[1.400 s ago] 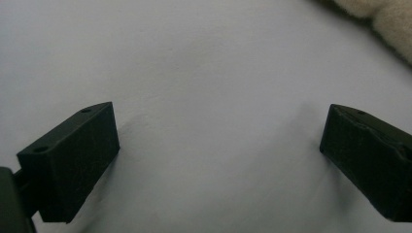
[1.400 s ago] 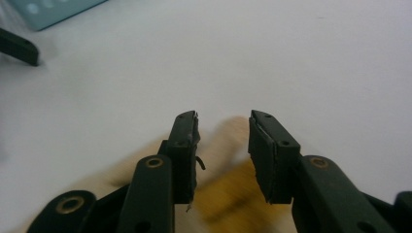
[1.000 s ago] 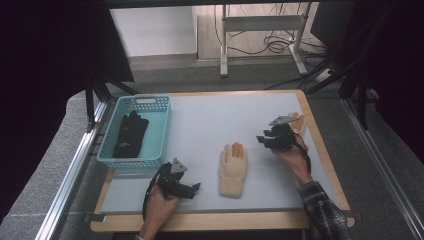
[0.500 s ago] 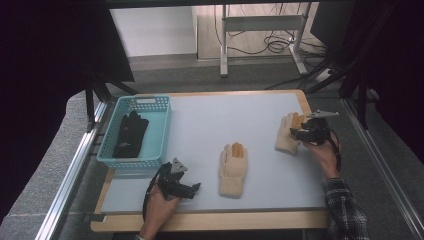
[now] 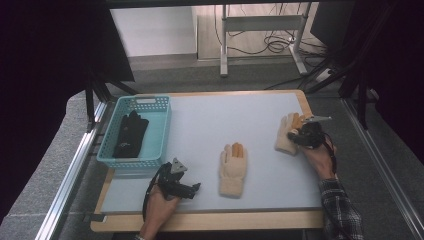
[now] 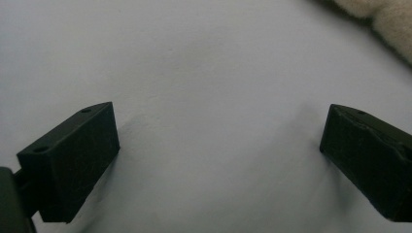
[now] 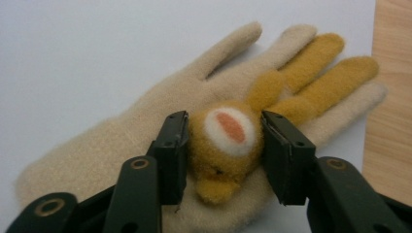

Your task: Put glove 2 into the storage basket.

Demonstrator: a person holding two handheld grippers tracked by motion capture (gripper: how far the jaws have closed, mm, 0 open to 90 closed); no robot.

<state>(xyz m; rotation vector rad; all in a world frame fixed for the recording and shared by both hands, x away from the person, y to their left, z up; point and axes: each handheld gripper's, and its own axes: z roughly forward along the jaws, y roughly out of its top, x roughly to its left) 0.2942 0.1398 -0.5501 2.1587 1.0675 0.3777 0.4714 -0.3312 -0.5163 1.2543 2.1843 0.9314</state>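
Two cream knitted gloves with yellow fingers lie on the pale mat. One glove (image 5: 233,170) lies flat in the middle. The other glove (image 5: 286,131) (image 7: 145,121) is at the right, near the mat's edge. My right gripper (image 5: 295,136) (image 7: 223,145) reaches it from the right, and its jaws press both sides of the yellow plush animal head (image 7: 226,133) sewn on the glove's back. My left gripper (image 5: 195,189) (image 6: 218,150) rests low over bare mat at the front left, jaws wide apart, nothing between them. An edge of the middle glove (image 6: 384,17) shows in the left gripper view's top right corner.
A light blue basket (image 5: 145,102) stands at the table's left with a black glove pair (image 5: 130,132) inside. The wooden table border (image 7: 393,97) runs just right of the held glove. Open mat lies between basket and gloves.
The right hand swung from over the right glove to its right side, uncovering it, and now has its jaws on the plush head. The left gripper has stayed put.
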